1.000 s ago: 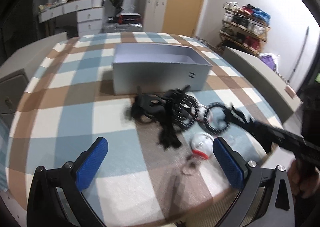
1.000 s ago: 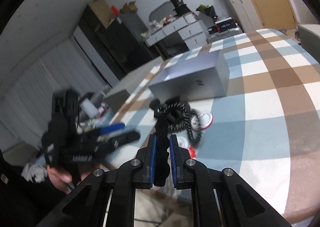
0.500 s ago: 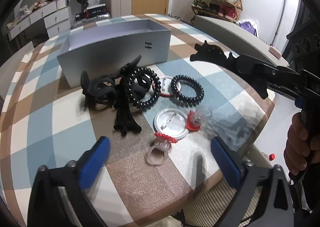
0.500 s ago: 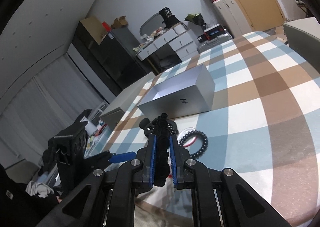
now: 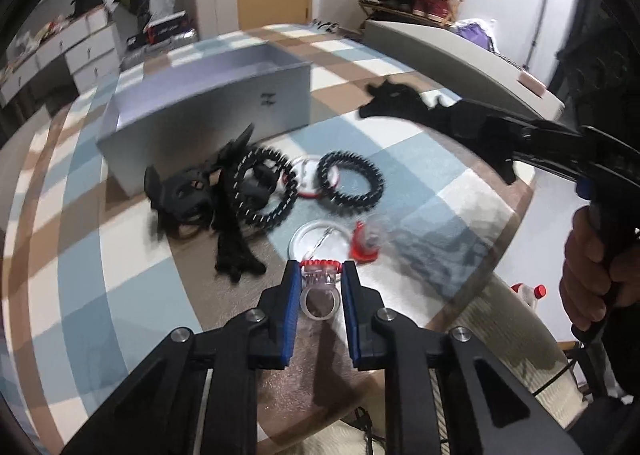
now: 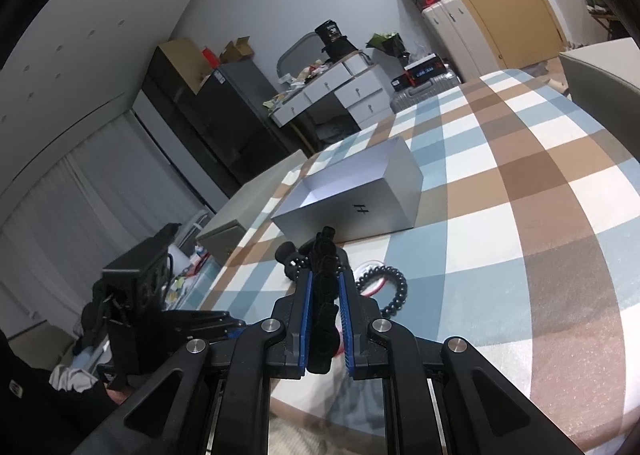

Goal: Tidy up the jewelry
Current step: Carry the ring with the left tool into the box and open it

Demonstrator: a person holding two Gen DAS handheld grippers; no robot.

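Note:
My left gripper (image 5: 320,275) is shut on a clear plastic ring with a red top (image 5: 320,291), low over the checked tablecloth. My right gripper (image 6: 325,287) is shut on a black hair accessory (image 6: 325,295) and holds it above the table; it also shows in the left wrist view (image 5: 394,105). An open grey box (image 5: 208,111) stands behind the jewelry; it also shows in the right wrist view (image 6: 356,199). Two black spiral bands (image 5: 352,183) and a pile of black hair pieces (image 5: 192,195) lie in front of the box.
A round clear lid (image 5: 320,241) and a small red-based clear piece (image 5: 366,245) lie just beyond my left fingers. The table's edge (image 5: 520,215) runs at the right. A grey cabinet (image 5: 460,55) stands beyond it.
My left gripper has moved forward and closed on the clear ring with the red top. My right gripper still holds the black accessory above the table.

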